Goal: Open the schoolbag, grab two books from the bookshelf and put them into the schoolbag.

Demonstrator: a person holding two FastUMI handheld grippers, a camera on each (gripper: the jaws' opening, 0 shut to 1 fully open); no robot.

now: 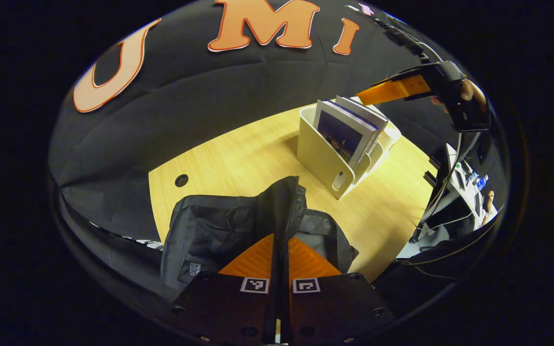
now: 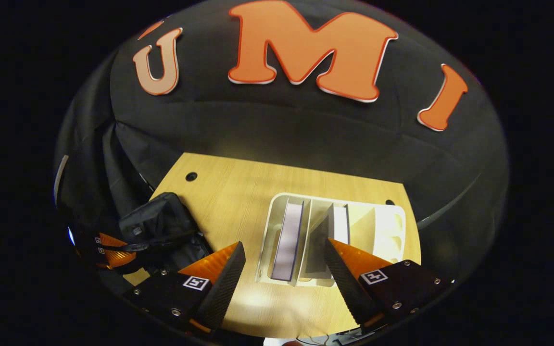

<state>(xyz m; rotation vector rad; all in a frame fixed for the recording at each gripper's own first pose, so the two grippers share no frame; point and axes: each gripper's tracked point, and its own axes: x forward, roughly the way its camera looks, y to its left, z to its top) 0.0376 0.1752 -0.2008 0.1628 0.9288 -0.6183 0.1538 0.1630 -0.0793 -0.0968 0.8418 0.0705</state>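
Observation:
The black schoolbag [image 1: 219, 226] lies on the wooden table [image 1: 238, 154], its zippered flap standing up on edge. My left gripper [image 1: 281, 239] is shut on that flap, which rises between the two fingers. Beyond it stands the white bookshelf [image 1: 322, 161] holding two books [image 1: 346, 129] upright. Above the shelf hovers my right gripper [image 2: 284, 262], open, with its fingers on either side of a purple-edged book [image 2: 289, 240]; a second book [image 2: 338, 225] stands in the adjacent slot. At the left of the right gripper view, the schoolbag [image 2: 161, 223] is held by the left gripper [image 2: 125, 250].
A hand holds the right gripper [image 1: 392, 90] over the shelf's far side. The table has a cable hole [image 1: 181, 180] near its left edge. A desk with equipment and cables [image 1: 459, 192] stands off the table's right end. The shelf's rightmost compartments [image 2: 387, 226] hold no books.

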